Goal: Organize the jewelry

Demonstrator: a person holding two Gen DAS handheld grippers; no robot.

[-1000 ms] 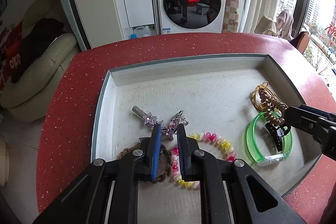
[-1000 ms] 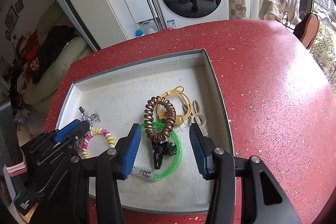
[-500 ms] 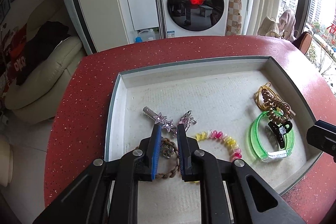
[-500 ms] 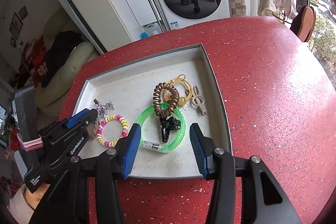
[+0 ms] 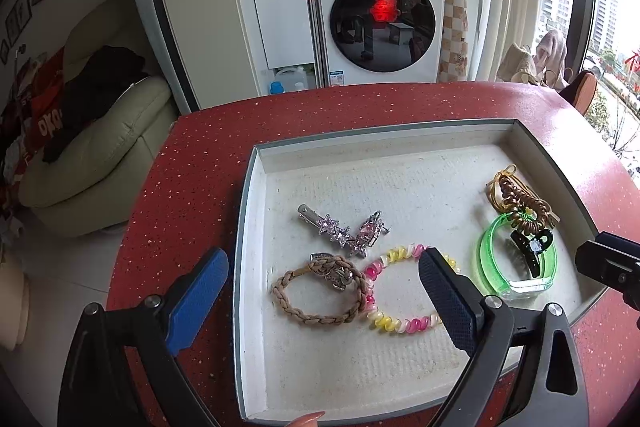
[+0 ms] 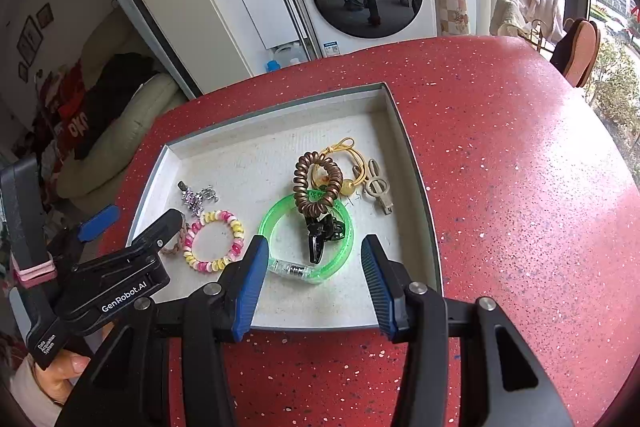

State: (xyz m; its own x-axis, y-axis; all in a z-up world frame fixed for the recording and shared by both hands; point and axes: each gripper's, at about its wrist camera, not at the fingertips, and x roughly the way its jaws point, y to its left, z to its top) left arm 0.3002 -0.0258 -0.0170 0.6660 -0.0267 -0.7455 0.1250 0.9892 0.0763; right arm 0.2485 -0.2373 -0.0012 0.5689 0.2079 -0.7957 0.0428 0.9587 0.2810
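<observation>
Between and just beyond my left gripper (image 5: pixel 322 291), whose jaws are opening with nothing clamped, the braided tan leather bracelet (image 5: pixel 319 289) lies released in the shallow grey tray (image 5: pixel 250 227), apparently placed; my right gripper (image 6: pixel 314 291) hangs half-open, empty.

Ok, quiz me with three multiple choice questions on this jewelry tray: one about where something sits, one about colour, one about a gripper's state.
1. The black claw hair clip lies:
A on the translucent green plastic bangle
B on the red speckled table
C outside the shallow grey tray

2. The coiled spiral bracelet beside the tan braided leather bracelet is:
A blue
B pink and yellow
C black

3. The right gripper is:
A clamping the bangle
B open, holding nothing
C holding the clip

Answers: A, the clip rests across the bangle; B, its coils alternate those colours; B, nothing sits between its pads.
</observation>
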